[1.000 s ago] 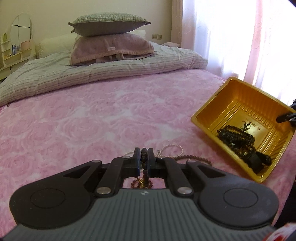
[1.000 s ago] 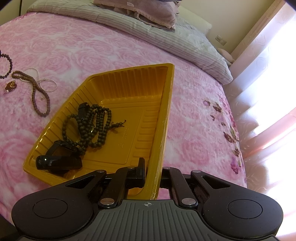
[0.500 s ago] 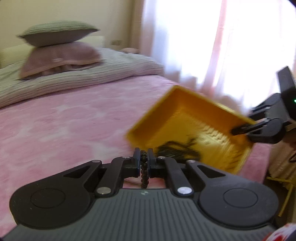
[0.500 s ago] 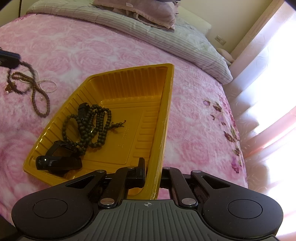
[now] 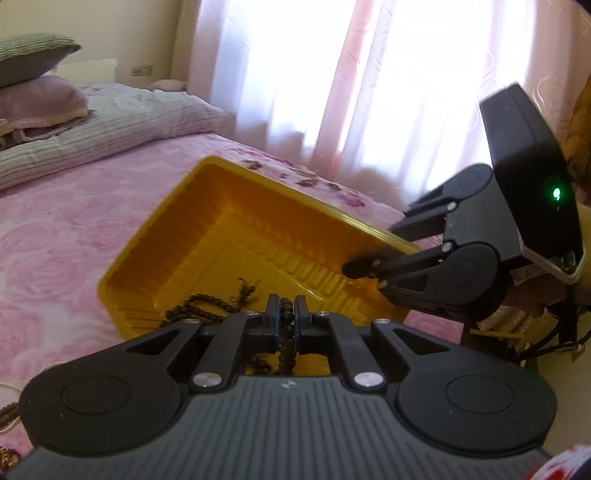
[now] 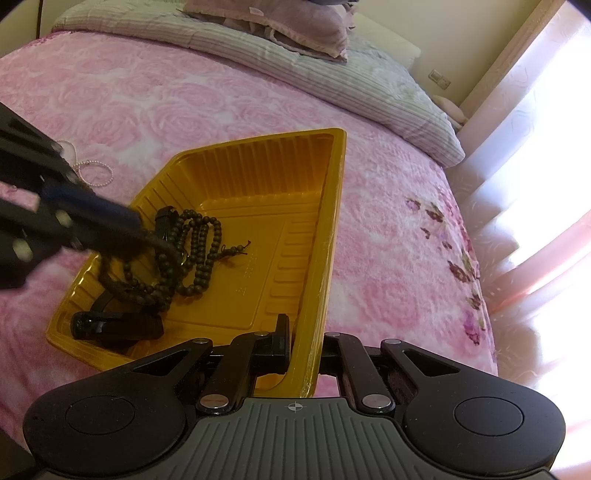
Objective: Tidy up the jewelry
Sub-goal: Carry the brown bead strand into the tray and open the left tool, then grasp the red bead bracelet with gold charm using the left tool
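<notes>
A yellow plastic tray (image 5: 207,236) lies on the pink bed; it also shows in the right wrist view (image 6: 328,206). My left gripper (image 5: 286,314) is shut on a dark bead strand (image 5: 286,343) and holds it over the tray's near-left end; it enters the right wrist view from the left (image 6: 136,230). My right gripper (image 6: 304,338) is shut on the tray's right rim, also seen in the left wrist view (image 5: 369,258). Inside the tray lie a dark bead necklace (image 6: 201,254) and a black clip-like item (image 6: 114,326).
A pearl strand (image 6: 94,170) lies on the pink rose bedspread (image 6: 184,99) left of the tray. More beads show at the left edge of the left wrist view (image 5: 7,411). Pillows (image 6: 266,22) and a striped duvet are at the head. Curtains (image 5: 332,74) hang beyond the bed's right side.
My left gripper lifted the bead strand off the bedspread and carried it right, over the tray's left end. My right gripper and the tray have stayed put.
</notes>
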The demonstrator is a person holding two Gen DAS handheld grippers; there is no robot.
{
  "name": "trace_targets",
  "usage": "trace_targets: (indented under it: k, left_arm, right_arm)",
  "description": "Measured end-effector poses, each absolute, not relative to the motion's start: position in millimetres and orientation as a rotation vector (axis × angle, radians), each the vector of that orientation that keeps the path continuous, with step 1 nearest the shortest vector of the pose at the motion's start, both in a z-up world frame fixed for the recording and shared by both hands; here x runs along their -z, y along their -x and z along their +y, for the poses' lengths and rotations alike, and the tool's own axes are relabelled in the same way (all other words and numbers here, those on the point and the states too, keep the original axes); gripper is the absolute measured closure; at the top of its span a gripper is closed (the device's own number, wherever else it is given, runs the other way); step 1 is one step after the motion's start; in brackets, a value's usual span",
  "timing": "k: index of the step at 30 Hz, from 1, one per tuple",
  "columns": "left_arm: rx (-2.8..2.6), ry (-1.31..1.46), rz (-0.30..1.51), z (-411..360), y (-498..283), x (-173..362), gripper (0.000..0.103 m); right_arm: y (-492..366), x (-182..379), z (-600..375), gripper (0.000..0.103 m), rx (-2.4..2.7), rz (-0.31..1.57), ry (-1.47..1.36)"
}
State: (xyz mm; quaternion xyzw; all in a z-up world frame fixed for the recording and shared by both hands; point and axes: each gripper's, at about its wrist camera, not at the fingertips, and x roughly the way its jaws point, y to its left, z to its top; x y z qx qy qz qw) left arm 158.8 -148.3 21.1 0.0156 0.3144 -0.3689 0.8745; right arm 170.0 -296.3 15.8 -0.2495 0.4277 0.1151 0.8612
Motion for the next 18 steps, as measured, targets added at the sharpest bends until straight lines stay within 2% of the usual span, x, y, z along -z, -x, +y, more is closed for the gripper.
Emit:
trace_targets:
  k: [6, 7, 8, 18]
  left_arm:
    - [0.786, -0.044, 0.677, -160.7, -164.5, -11.5, 0.094]
    - [0.778, -0.044, 0.686, -160.7, -167.2, -9.7, 0.088]
    - [0.761, -0.046, 0.690, -158.6, -169.5, -9.0, 0.076]
    - [0.498, 0.016, 0.672, -60.3, -177.1, -4.0, 0.074]
  right_arm:
    - [-169.8, -14.9, -297.6, 0.096, -0.241, 0.897, 0.518]
    - [-169.6, -14.9, -297.9, 0.096, -0.241, 0.898, 0.518]
    - [-169.7, -14.9, -297.9, 0.096, -0.240, 0.898, 0.518]
    - [-170.5, -14.7, -298.2, 0.096, -0.239, 0.898, 0.519]
